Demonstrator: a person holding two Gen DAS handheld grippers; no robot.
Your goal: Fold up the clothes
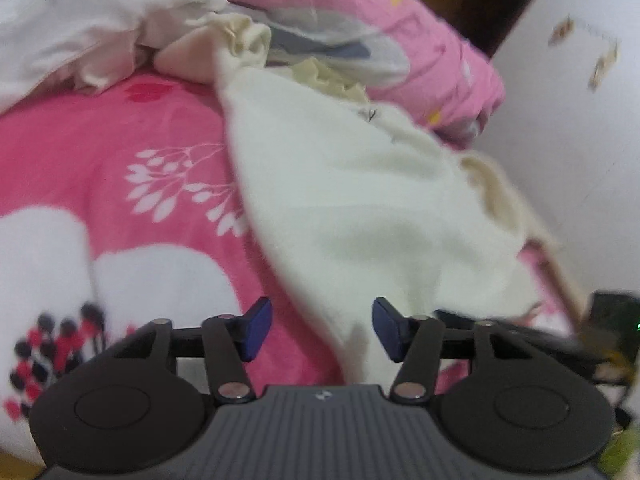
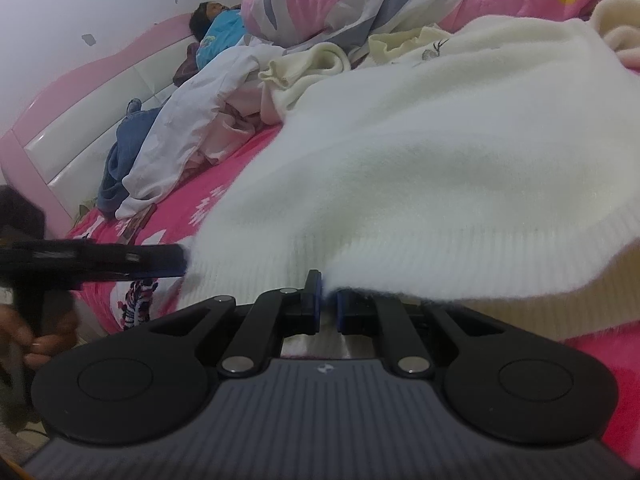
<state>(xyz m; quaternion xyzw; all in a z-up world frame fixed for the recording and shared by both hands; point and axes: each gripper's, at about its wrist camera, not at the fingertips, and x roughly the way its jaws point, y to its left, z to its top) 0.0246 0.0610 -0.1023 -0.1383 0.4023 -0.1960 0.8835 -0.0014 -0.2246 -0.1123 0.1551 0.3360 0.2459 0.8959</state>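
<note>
Sweater (image 2: 420, 168) is spread on the bed (image 1: 100, 152), not yet folded. Near hem is pinched by right gripper (image 2: 328, 304) fingers; left gripper (image 1: 322, 330) fingers are spread, empty, at left hem corner. All folds remain; more clothes (image 2: 192, 120) piled far left.

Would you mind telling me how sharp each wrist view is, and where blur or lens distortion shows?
Left wrist view: smeared overall, the cream sweater and pink bedsheet soft, the left gripper crisper. Right wrist view: the sweater's ribbed hem is fairly sharp, the dark tool at left streaked by motion. Both views bend towards the edges, as the curved headboard shows.
</note>
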